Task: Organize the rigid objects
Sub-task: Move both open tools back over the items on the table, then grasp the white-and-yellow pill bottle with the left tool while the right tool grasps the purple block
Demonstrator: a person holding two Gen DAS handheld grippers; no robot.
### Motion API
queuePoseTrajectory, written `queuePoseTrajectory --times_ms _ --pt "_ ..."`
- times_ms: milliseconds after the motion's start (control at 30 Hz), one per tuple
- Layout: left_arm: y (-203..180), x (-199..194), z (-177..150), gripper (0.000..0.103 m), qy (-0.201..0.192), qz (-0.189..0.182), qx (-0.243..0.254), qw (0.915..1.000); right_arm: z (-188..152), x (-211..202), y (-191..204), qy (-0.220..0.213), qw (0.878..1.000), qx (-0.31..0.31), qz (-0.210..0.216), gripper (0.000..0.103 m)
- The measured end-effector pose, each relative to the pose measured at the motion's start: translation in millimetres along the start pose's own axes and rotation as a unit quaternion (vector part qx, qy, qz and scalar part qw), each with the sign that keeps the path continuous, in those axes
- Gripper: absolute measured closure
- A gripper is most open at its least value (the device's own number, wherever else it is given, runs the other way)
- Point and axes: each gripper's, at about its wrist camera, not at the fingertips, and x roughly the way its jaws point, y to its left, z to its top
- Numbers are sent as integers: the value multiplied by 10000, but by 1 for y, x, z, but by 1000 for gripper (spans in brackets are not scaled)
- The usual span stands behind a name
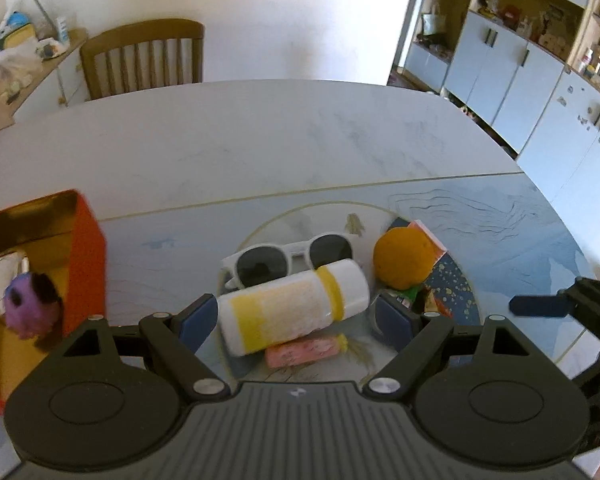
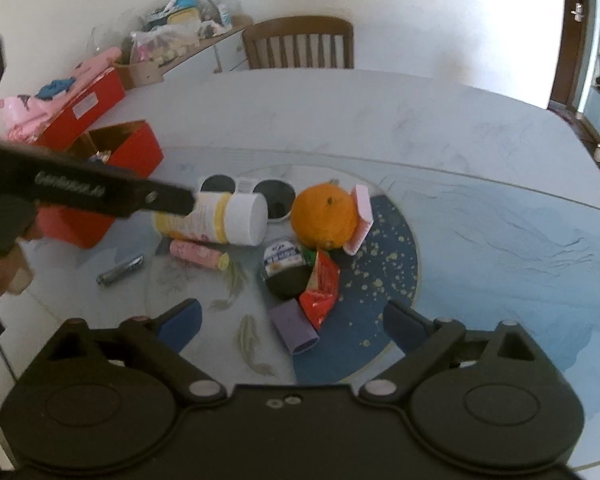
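The left gripper holds a white and yellow bottle sideways between its blue pads, up off the tabletop. The right gripper is open with nothing in it. Close to it lie a purple block and a red packet. Under the bottle lies a pink tube, and a battery lies near that. Farther back are white sunglasses and an orange. Off to the left sits an open red box with a purple toy inside.
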Motion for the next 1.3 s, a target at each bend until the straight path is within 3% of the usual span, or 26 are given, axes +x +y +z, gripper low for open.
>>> queuePoseTrajectory --times_ms 167,400,700,933,1100,1300 --pt "-7 20 1 17 139 -127 570 9982 -1 8 1 142 9995 -233 168 16" --pt "5 43 4 17 295 -40 709 9970 -2 23 4 362 9980 -379 359 28" --pt "8 52 5 17 431 -472 890 9940 0 32 2 521 9971 -357 426 47" --pt "0 53 -4 17 613 -750 1174 9884 -1 35 3 531 9971 -373 394 54" --pt "-3 61 -5 40 649 -589 1181 9891 -1 35 7 495 9976 -429 219 63" --pt "-8 66 -6 49 632 -509 1247 9889 -6 34 13 463 9972 -587 -13 75"
